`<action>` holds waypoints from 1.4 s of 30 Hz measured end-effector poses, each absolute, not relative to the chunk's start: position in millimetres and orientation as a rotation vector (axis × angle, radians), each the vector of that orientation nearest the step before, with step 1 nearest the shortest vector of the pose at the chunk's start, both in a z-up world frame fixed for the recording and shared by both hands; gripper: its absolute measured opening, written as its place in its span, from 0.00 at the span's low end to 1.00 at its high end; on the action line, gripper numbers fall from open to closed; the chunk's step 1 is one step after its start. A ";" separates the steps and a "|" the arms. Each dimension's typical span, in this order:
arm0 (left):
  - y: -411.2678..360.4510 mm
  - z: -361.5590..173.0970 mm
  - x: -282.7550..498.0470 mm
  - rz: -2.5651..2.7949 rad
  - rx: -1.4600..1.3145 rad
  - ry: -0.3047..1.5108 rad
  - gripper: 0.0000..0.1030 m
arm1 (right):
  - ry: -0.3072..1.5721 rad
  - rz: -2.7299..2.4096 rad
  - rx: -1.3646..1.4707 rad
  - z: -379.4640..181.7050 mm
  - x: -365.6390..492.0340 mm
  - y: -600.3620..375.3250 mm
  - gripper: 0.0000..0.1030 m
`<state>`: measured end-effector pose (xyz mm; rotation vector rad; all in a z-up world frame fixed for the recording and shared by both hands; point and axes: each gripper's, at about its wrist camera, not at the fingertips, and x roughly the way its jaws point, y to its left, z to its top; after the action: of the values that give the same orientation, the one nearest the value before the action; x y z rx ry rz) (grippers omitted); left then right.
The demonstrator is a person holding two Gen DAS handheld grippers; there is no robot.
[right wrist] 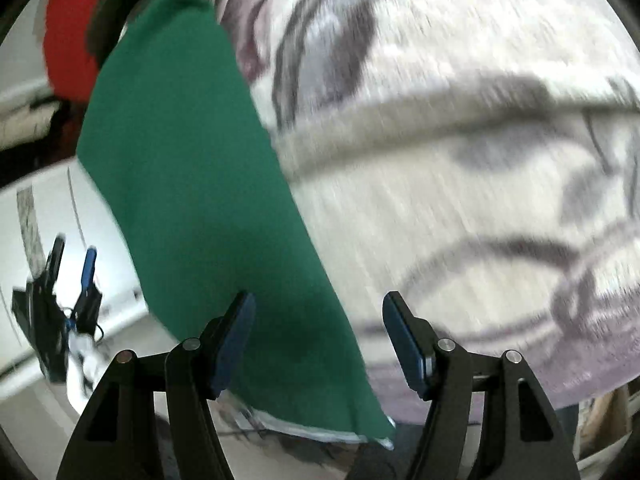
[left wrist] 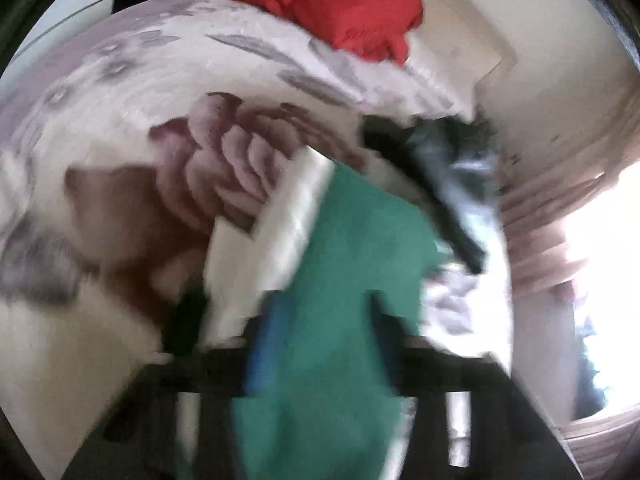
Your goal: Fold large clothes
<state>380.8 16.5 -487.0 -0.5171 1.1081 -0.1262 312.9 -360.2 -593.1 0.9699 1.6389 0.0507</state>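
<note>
A green garment with a white part lies over the floral bedspread. In the blurred left wrist view it passes between the fingers of my left gripper; the jaws stand apart. In the right wrist view the same green garment runs from the top left down between the fingers of my right gripper, which is open. The left gripper shows small at the far left of that view, away from the cloth.
A red garment lies at the bed's far end. A dark garment lies to the right by the wall. A bright window with pink curtains is at the right. The floral bedspread fills the right wrist view.
</note>
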 end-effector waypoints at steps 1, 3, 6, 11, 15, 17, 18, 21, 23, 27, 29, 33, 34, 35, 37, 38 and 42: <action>22.2 -506.6 397.0 -0.110 -0.502 1.143 0.22 | 1.620 0.036 0.986 -594.2 323.5 -359.9 0.66; 39.2 -548.7 413.9 -0.086 -0.527 1.242 0.21 | 1.576 0.007 1.009 -595.2 348.0 -355.2 0.66; 66.7 -591.3 421.7 -0.115 -0.639 1.303 0.16 | 1.493 -0.022 1.040 -595.7 370.3 -334.8 0.66; 74.7 -590.5 412.7 -0.200 -0.667 1.288 0.16 | 1.326 -0.006 1.020 -591.7 480.9 -334.4 0.66; 80.6 -592.3 420.4 -0.235 -0.679 1.286 0.16 | 1.272 0.027 1.006 -609.7 581.6 -336.8 0.41; 79.0 -591.5 426.9 -0.259 -0.697 1.286 0.16 | 1.319 -0.013 0.969 -626.9 610.5 -334.6 0.35; 79.4 -591.3 430.9 -0.265 -0.699 1.291 0.16 | 1.329 -0.026 0.955 -631.9 615.6 -332.7 0.35; 85.3 -586.7 432.7 -0.298 -0.715 1.309 0.16 | 1.332 -0.053 0.882 -627.7 622.5 -325.9 0.35; 90.6 -578.9 431.1 -0.335 -0.748 1.316 0.17 | 1.378 -0.049 0.922 -620.4 614.1 -325.3 0.50; 106.4 -558.7 402.6 -0.358 -0.820 1.299 0.75 | 1.415 0.061 1.040 -603.8 564.8 -340.5 0.77; 107.2 -559.5 379.6 -0.355 -0.831 1.316 0.76 | 1.448 0.083 1.031 -598.4 533.2 -344.0 0.79; 75.1 -577.3 353.3 -0.391 -0.723 1.391 0.71 | 1.558 0.095 1.038 -610.2 472.1 -334.6 0.79; 68.9 -577.7 350.0 -0.390 -0.686 1.371 0.59 | 1.580 0.094 1.039 -615.2 459.4 -329.8 0.79; 65.1 -575.7 346.5 -0.377 -0.658 1.341 0.42 | 1.591 0.094 1.044 -618.3 450.6 -326.2 0.79; 75.5 -562.1 343.3 -0.361 -0.707 1.279 0.17 | 1.580 0.089 1.064 -625.7 438.9 -317.2 0.79; 80.1 -554.8 342.0 -0.352 -0.703 1.249 0.16 | 1.566 0.083 1.076 -625.0 434.5 -314.5 0.79; 94.2 -591.8 342.6 -0.314 -0.779 1.312 0.25 | 1.553 0.069 1.085 -635.2 429.0 -295.6 0.79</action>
<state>342.6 94.2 -591.8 -0.7791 1.3124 -0.3138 429.0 -295.6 -635.2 1.0849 1.5533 0.0688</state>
